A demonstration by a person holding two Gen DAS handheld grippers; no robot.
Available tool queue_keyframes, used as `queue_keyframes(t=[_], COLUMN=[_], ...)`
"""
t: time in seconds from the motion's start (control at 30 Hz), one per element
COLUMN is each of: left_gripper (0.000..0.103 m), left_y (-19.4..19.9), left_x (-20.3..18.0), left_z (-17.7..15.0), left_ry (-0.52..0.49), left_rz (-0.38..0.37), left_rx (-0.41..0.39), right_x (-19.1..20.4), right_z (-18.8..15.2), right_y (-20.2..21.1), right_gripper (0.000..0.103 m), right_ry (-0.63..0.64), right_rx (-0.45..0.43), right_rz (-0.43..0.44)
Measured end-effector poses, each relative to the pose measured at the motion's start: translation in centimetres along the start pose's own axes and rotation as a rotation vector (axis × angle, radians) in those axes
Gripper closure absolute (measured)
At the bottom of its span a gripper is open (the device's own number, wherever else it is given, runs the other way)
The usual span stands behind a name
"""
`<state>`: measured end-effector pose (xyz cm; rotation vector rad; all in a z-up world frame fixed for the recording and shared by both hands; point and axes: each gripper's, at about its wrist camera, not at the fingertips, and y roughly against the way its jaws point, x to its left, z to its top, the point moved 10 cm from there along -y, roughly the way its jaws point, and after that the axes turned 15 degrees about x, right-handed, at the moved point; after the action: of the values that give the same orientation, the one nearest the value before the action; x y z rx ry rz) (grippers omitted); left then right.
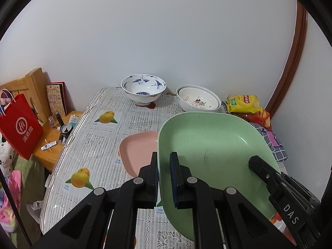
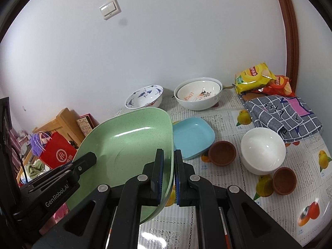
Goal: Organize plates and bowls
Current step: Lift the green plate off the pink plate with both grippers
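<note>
A large green plate (image 1: 213, 151) hangs above the table, held at two rims. My left gripper (image 1: 165, 161) is shut on its left rim, and my right gripper (image 2: 168, 157) is shut on the right rim of the green plate (image 2: 128, 143). In the left wrist view a pink plate (image 1: 137, 151) lies flat on the table, partly under the green one. A blue plate (image 2: 192, 138) rests on the table beside the green plate's right edge. At the back stand a blue-patterned bowl (image 1: 143, 89) and two nested white bowls (image 1: 198, 100).
A plain white bowl (image 2: 262, 152) and two small brown cups (image 2: 222, 152) (image 2: 283, 180) sit to the right. Snack bags (image 2: 254, 76) and a checked cloth (image 2: 284, 115) lie at the back right. Left of the table (image 1: 93, 145), a wooden stand holds a red bag (image 1: 19, 126).
</note>
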<state>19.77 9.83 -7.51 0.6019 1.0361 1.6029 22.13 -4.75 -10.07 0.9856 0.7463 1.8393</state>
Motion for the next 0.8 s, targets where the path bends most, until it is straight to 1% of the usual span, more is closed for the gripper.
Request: queue_keyframes(t=[0.4,0.8], left_gripper=[0.093,0.093], left_y=[-1.4,-2.9], left_x=[0.3,1.1], left_z=[0.6,0.6], left_ry=[0.009,0.025], left_rz=[-0.01,-0.017], left_rx=[0.012,0.036], right_x=[0.1,-0.1], right_z=[1.1,1.0], right_y=[-1.0,-2.7], right_gripper=[0.094,0.094], right_ry=[0.006,0.001], right_rx=[0.002,0.028], right_rz=[-0.014,-0.02])
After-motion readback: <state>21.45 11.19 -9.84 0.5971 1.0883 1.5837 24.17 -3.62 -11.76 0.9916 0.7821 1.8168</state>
